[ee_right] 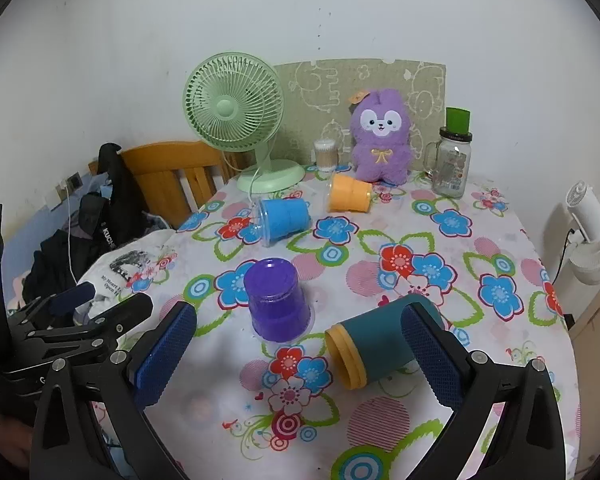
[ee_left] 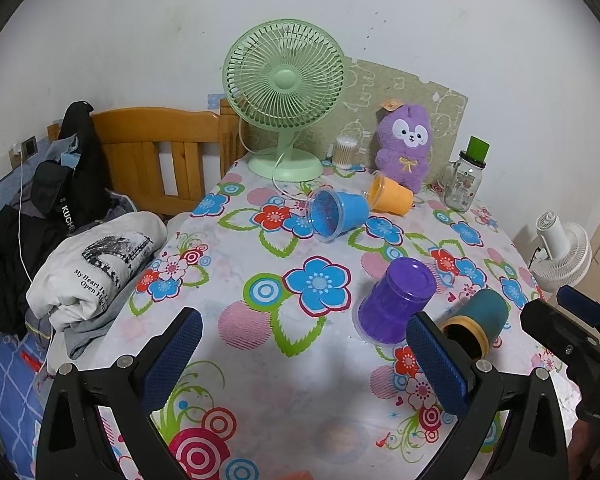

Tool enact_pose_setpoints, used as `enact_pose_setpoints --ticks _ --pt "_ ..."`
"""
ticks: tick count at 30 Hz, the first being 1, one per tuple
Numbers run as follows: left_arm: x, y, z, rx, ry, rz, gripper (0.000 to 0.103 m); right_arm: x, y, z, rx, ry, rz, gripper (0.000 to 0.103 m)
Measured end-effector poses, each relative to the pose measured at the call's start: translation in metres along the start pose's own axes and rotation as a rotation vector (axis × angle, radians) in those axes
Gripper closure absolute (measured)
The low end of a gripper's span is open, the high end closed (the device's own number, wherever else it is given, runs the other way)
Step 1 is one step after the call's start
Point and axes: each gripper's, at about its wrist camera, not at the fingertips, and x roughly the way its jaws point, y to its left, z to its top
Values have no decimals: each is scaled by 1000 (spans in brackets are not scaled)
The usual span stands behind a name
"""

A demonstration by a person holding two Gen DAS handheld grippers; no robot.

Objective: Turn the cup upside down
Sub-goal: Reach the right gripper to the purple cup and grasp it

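- The left gripper hangs above the near part of the round table with the flowered cloth, its blue-padded jaws spread wide and holding nothing.
- The right gripper is likewise released, its jaws wide apart, over the near right part of the table.
- A translucent purple plastic cup stands mouth-down near the table's middle, towards the near edge.
- A teal cup with a yellow rim lies on its side just to the right of the purple one, mouth towards the near edge; in the right wrist view the right-hand pad overlaps its body, and I cannot tell whether they touch.
- A blue plastic cup lies on its side farther back, mouth to the left.
- An orange cup lies on its side beside it, nearer the far edge.
- Along the far edge stand a pale green desk fan, a purple plush toy and a glass jar with a green top.
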Motion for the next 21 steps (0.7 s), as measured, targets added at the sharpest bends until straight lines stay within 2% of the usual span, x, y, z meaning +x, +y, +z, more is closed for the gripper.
enact_pose_setpoints --ticks 11,21 --pt "13 7 -1 -2 35 10 0 19 7 2 -17 42 7 0" --pt "39 20 1 -11 82 24 0 57 14 12 -27 109 30 0"
